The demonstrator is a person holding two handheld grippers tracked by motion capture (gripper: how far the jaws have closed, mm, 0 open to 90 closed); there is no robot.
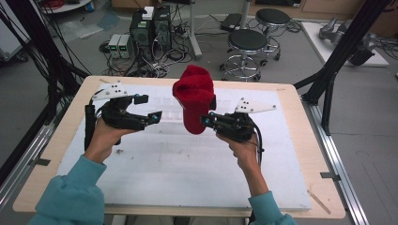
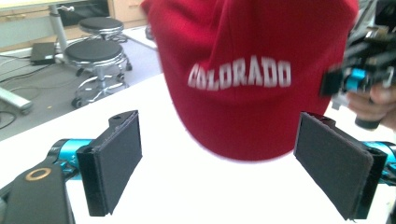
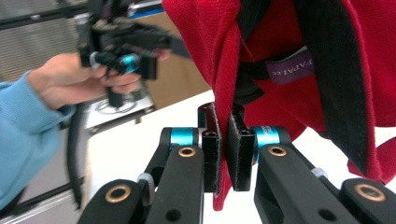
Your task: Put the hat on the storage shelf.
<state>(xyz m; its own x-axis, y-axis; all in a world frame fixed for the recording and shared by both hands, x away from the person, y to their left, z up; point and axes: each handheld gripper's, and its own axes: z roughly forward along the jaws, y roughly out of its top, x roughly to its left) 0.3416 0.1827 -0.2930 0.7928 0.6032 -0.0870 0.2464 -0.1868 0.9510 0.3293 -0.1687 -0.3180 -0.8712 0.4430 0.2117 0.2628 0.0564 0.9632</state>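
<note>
Here, red cap [image 1: 194,98] hangs above the table [image 1: 291,154], between both hands | right gripper [image 3: 223,149] pinches its edge | left gripper [image 2: 219,163] gapes, holding nothing, beside the brim | judgement: left should regrip the free edge squarely before the cap is lowered.

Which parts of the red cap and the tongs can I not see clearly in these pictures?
- Cap, high view: the part clamped by the right tongs is too small to tell.
- Cap, left gripper view: its top is cut off by the upper edge; the lettering is slightly blurred.
- Cap label, right gripper view: folded, its text partly hidden.
- Left tongs, right gripper view: blurred.
</note>
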